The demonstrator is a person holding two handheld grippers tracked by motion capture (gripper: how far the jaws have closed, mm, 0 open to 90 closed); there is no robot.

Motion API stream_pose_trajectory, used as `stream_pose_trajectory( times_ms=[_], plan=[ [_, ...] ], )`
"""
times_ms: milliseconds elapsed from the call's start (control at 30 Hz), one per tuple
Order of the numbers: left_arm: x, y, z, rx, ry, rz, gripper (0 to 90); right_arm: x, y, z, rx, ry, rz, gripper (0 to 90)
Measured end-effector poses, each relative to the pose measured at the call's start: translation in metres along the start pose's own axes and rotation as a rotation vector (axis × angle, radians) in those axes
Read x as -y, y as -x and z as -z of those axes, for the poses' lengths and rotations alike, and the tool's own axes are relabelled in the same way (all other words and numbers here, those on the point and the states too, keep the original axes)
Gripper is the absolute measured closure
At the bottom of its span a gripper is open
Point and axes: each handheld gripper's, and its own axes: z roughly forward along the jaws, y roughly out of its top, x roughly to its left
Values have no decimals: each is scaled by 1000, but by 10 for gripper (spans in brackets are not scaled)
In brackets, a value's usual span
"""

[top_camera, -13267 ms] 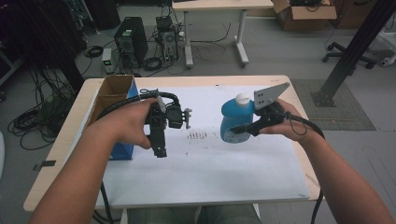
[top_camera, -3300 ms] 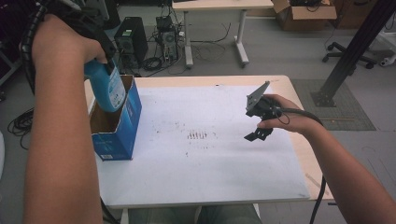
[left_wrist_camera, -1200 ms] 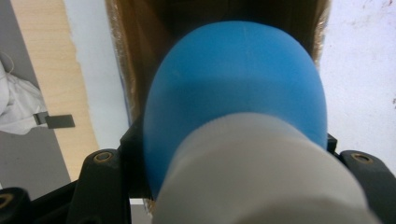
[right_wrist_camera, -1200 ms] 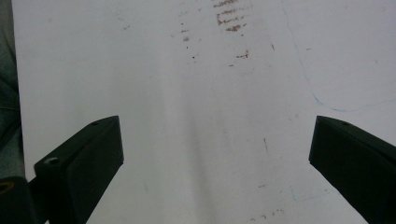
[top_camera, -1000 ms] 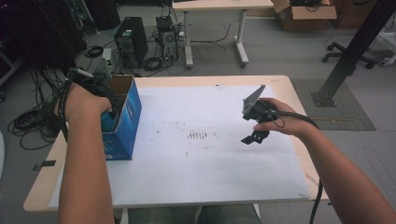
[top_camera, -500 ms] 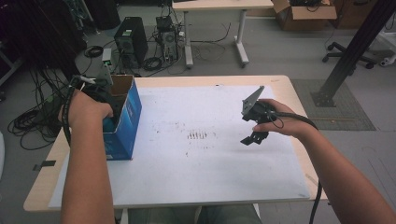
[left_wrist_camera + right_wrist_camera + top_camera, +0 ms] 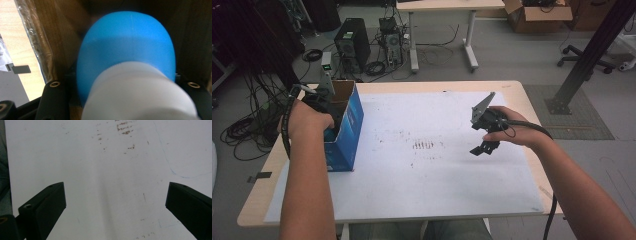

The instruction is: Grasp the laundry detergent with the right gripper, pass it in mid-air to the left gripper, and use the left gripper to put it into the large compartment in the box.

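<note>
The left gripper (image 7: 323, 102) was down inside the blue box (image 7: 348, 131) at the table's left edge, squeezing the blue bottle (image 7: 127, 47) (white cap toward the camera). The right gripper (image 7: 483, 145) hung empty over the white sheet (image 7: 432, 180), jaws wide apart.

No legible text or labels.

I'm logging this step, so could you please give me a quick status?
Left gripper shut on blue bottle, down inside blue box. Right gripper open, empty, over white sheet. Nothing in the way.
</note>
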Motion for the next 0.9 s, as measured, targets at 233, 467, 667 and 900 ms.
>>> stream_pose_trajectory(
  times_ms=[233, 467, 667, 900],
  plan=[
    [0, -1, -1, 4, 1, -4, 387, -1, -1, -2, -1, -4, 4, 32],
    [2, -2, -2, 7, 2, -6, 386, -2, -1, -2, -1, -3, 1, 33],
    [3, -1, -2, 1, 7, -9, 383, -2, -1, -1, -2, 0, 5, 33],
    [4, 0, -4, -7, 14, -17, 371, -1, -1, 0, 0, 3, 4, 33]
  ],
)
